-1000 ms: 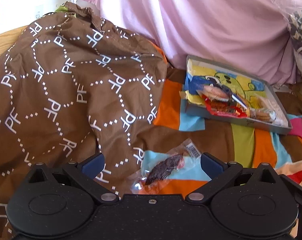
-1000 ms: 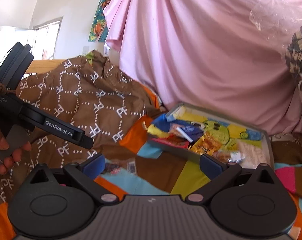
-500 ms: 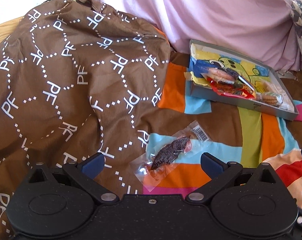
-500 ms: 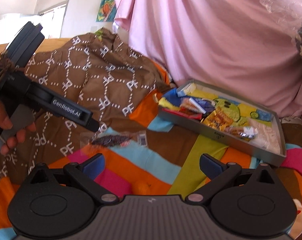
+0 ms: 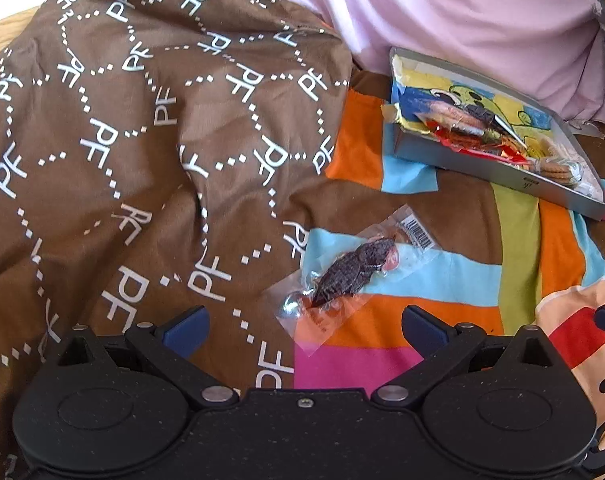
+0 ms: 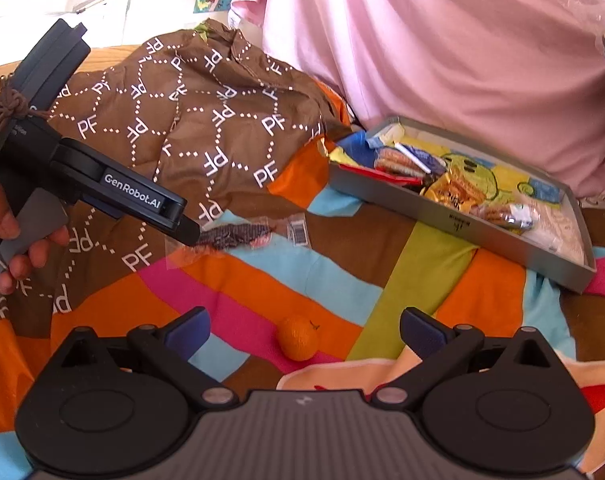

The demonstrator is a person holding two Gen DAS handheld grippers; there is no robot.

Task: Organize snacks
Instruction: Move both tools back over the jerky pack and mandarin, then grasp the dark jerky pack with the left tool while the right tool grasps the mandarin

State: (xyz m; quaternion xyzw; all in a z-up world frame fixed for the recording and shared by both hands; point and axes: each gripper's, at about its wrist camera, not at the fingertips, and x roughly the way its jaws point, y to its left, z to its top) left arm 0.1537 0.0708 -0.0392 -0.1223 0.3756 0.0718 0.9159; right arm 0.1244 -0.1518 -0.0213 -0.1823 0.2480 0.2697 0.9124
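A clear packet with a dark snack (image 5: 352,266) lies on the striped bedspread, just ahead of my open left gripper (image 5: 304,326). The right wrist view shows the same packet (image 6: 238,235) with the left gripper's tip (image 6: 186,230) right over its near end. A grey tray (image 5: 498,168) holding several snack packets sits at the far right, also seen as the grey tray (image 6: 454,220) from the right. A small orange fruit (image 6: 298,338) rests on the bedspread between the fingers of my open right gripper (image 6: 304,326).
A brown cloth (image 5: 142,140) printed with white letters is heaped at the left. A pink sheet (image 6: 442,40) hangs behind the tray. A hand (image 6: 6,232) holds the left gripper's handle.
Both grippers have dropped lower and tilted toward the bedspread. The packet now sits farther up in the left view, and the orange fruit has come into the right view.
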